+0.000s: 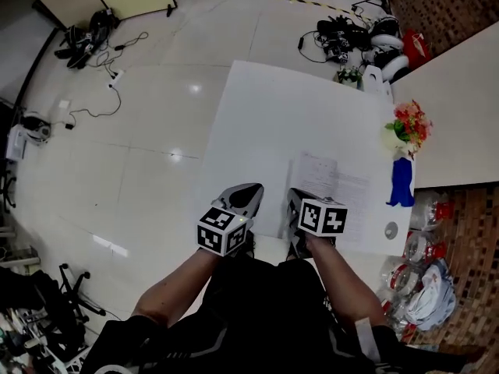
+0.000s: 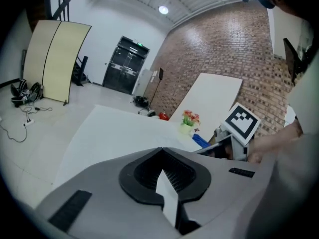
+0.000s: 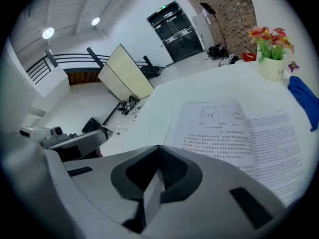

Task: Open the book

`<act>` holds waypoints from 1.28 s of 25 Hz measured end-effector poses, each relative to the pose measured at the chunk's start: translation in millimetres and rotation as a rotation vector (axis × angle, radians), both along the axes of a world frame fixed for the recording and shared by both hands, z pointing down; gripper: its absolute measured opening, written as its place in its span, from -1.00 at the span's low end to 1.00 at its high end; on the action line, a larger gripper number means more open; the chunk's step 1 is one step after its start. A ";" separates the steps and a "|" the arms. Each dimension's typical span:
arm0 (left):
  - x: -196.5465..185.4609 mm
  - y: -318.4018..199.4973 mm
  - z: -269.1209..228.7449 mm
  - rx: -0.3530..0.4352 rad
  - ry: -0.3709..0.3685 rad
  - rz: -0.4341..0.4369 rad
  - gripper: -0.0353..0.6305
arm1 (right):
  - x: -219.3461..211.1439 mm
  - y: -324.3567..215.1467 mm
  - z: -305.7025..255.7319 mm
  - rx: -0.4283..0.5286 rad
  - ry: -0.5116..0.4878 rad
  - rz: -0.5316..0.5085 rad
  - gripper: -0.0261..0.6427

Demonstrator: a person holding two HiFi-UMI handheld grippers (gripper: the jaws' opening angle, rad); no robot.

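your left gripper [image 1: 243, 199] hangs over the near edge of the broad white rectangular surface [image 1: 265, 123], and its own view shows the grey jaws pressed together with nothing between them. your right gripper [image 1: 298, 202] sits just beside it, over the near left corner of the white paper book [image 1: 335, 187]. its jaws too are closed on nothing, though from above its black-and-white marker cube covers most of them. the book lies flat and open on the surface, right of centre, printed pages up. the print is too small to read, and the gripper hides the book's near edge. past the book's far right corner stands a small pale pot of red and yellow flowers [image 1: 408, 125], with a limp blue thing [image 1: 401, 184] near it that you cannot identify. a small grey round object [image 1: 391, 230] by the surface's right edge is also unclear. in the left gripper view the book is hidden behind the right gripper.
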State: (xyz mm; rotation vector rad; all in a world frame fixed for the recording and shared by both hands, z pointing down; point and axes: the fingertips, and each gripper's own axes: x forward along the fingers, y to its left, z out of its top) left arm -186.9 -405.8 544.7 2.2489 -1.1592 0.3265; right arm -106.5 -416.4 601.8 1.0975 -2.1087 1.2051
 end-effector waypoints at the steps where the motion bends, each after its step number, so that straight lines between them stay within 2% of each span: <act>1: -7.4 1.7 1.3 -0.003 0.000 -0.001 -0.91 | -13.8 2.0 12.2 -0.017 0.019 -0.029 -0.92; 4: -28.7 7.7 6.8 -0.022 -0.007 -0.011 -0.91 | -42.4 10.4 50.6 -0.071 0.077 -0.090 -0.92; 7: -42.2 11.8 12.3 -0.026 -0.030 0.012 -0.91 | -52.8 13.8 77.4 -0.105 0.105 -0.086 -0.92; 9: -47.9 11.4 13.9 -0.021 -0.039 0.019 -0.91 | -55.7 14.4 82.8 -0.095 0.106 -0.082 -0.92; 13: -46.8 8.7 11.8 -0.015 -0.031 0.031 -0.91 | -62.0 16.0 69.3 -0.051 0.046 -0.087 -0.92; 17: -30.5 2.0 0.4 0.014 -0.014 0.050 -0.91 | -51.4 10.8 26.5 0.030 -0.048 -0.063 -0.92; 20: -11.6 -12.7 -10.8 0.049 -0.016 0.054 -0.91 | -18.4 -2.7 -24.5 0.196 -0.088 -0.054 -0.92; 24: 19.7 -28.7 -40.6 0.100 0.024 0.030 -0.91 | 46.0 -13.6 -86.9 0.404 -0.042 -0.040 -0.92; 32: 102.9 -41.2 -104.6 0.270 -0.010 0.044 -0.91 | 196.6 -24.4 -171.1 0.641 0.042 0.092 -0.92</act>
